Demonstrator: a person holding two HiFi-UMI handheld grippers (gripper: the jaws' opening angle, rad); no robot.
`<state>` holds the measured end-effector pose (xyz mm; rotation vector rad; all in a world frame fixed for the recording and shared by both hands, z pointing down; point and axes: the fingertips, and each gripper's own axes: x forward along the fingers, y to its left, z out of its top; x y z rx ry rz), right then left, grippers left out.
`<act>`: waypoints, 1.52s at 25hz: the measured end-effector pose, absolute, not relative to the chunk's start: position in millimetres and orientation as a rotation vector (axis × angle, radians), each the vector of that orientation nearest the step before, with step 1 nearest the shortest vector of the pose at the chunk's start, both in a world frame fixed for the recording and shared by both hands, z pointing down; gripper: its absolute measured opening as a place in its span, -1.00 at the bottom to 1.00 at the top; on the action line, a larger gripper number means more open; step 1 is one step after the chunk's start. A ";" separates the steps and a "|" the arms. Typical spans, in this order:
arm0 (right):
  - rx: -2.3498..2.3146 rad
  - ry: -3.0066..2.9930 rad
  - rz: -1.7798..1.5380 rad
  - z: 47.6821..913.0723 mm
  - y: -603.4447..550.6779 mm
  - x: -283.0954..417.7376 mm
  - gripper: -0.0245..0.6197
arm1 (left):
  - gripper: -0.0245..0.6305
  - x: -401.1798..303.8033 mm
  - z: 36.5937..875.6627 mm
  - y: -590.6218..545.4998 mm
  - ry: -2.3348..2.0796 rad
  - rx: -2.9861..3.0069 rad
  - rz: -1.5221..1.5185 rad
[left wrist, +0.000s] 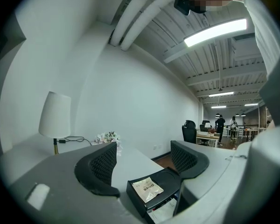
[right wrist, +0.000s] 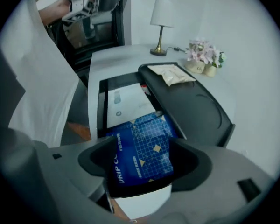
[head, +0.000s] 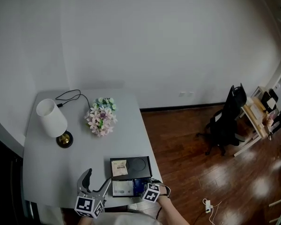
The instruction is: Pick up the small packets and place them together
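A flat black box lies near the table's front edge, with a beige packet on its lid. In front of it an open tray holds a white packet and a blue packet. In the right gripper view the blue packet sits between the jaws of my right gripper, and both pads press its edges. My left gripper hovers left of the box, open and empty. The left gripper view shows the beige packet just beyond that gripper's tips.
A white-shaded lamp with a brass base and a black cable stands at the back left. A bunch of pale flowers sits behind the box. The table's right edge drops to a wooden floor.
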<state>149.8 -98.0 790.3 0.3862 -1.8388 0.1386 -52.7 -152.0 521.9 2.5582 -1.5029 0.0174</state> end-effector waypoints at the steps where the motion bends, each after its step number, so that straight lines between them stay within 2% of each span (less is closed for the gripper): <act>1: 0.375 -1.809 0.128 796.5 -99.4 151.0 0.16 | 0.19 -53.8 522.0 -151.5 -1.507 2.555 0.021; 5: 0.394 -1.781 0.156 804.0 -102.4 151.4 0.15 | 0.19 -60.6 524.1 -151.4 -1.530 2.533 0.017; 15: 0.538 -1.819 0.128 798.6 -95.2 152.8 -0.17 | 0.19 -70.2 528.9 -152.4 -1.555 2.501 0.011; 17: 0.571 -1.846 0.134 788.2 -94.2 155.7 -0.29 | 0.19 -69.8 529.0 -152.5 -1.555 2.498 0.002; 19: 0.601 -1.884 0.125 772.9 -94.8 157.7 -0.52 | 0.19 -71.5 530.6 -152.0 -1.562 2.490 -0.006; 22: 0.629 -1.942 0.097 745.3 -96.3 158.1 -0.63 | 0.19 -74.7 533.1 -151.8 -1.572 2.479 0.001; 23: 0.635 -1.960 0.080 734.3 -97.3 158.2 -0.88 | 0.19 -75.0 533.1 -151.9 -1.574 2.477 0.002; 27: 0.615 -2.004 0.053 701.8 -105.4 155.8 -0.88 | 0.19 -78.1 530.8 -152.2 -1.587 2.474 0.005; 32: 0.582 -1.932 0.091 726.4 -109.3 162.7 -0.88 | 0.19 -81.8 529.7 -150.2 -1.609 2.463 -0.004; 34: 0.551 -1.932 0.145 745.0 -101.5 158.6 -0.85 | 0.19 -83.9 528.9 -149.6 -1.619 2.460 -0.002; 35: 0.541 -1.944 0.184 754.1 -97.8 154.7 -0.43 | 0.19 -85.3 528.7 -149.5 -1.625 2.458 0.000; 36: 0.543 -1.950 0.224 763.1 -95.3 151.5 0.30 | 0.19 -87.0 528.3 -149.5 -1.632 2.455 0.001; 37: 0.562 -1.945 0.256 771.7 -95.1 150.2 0.52 | 0.19 -88.9 527.9 -149.3 -1.639 2.452 0.003; 38: 0.597 -1.933 0.278 779.9 -97.7 150.5 0.52 | 0.19 -90.7 527.8 -149.1 -1.645 2.449 0.005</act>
